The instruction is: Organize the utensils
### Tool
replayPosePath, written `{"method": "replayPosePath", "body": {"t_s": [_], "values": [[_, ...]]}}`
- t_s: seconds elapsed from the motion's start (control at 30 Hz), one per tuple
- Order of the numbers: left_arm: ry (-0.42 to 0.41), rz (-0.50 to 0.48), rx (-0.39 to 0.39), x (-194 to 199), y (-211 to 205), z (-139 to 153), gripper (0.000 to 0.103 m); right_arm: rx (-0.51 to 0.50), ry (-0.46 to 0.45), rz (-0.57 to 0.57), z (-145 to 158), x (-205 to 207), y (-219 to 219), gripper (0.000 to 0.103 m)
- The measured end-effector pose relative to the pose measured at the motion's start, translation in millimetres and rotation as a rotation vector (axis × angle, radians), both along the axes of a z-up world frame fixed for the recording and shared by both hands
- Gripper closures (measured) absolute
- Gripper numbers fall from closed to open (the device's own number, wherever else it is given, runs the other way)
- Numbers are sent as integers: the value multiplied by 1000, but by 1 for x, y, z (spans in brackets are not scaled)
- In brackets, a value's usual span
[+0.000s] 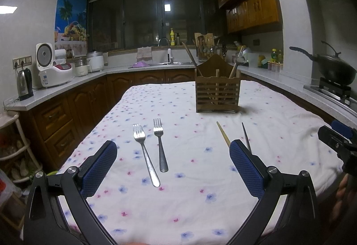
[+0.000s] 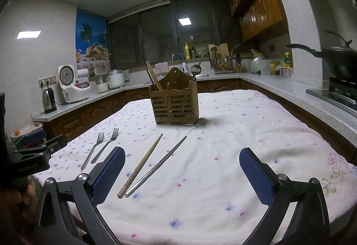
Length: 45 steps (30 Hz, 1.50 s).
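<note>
Left gripper (image 1: 173,151) & right gripper (image 2: 181,156) both wide open, holding nothing.

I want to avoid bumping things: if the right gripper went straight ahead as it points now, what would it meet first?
Probably the wooden utensil holder, though depth is unclear. The right gripper is open above the tablecloth; both chopsticks lie below, left of centre.

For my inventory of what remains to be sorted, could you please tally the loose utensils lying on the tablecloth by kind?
Metal forks: 2, the longer fork and the shorter fork
Wooden chopsticks: 1, the wooden chopstick
Metal chopsticks: 1, the metal chopstick
Total: 4 loose utensils; those already in the wooden utensil holder are not counted.
</note>
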<state>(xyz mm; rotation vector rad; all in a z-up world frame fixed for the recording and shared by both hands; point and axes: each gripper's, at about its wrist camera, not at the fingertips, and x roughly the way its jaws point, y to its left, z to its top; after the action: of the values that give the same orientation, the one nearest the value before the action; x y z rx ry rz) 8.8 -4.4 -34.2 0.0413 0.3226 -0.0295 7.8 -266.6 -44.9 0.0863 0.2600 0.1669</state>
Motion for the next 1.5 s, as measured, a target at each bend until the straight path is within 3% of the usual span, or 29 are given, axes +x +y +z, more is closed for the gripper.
{"method": "replayPosePath", "body": {"t_s": [1.5], "values": [[20,-10,2,3,2,-2,0,7,9,2,0,1,5,0]]}}
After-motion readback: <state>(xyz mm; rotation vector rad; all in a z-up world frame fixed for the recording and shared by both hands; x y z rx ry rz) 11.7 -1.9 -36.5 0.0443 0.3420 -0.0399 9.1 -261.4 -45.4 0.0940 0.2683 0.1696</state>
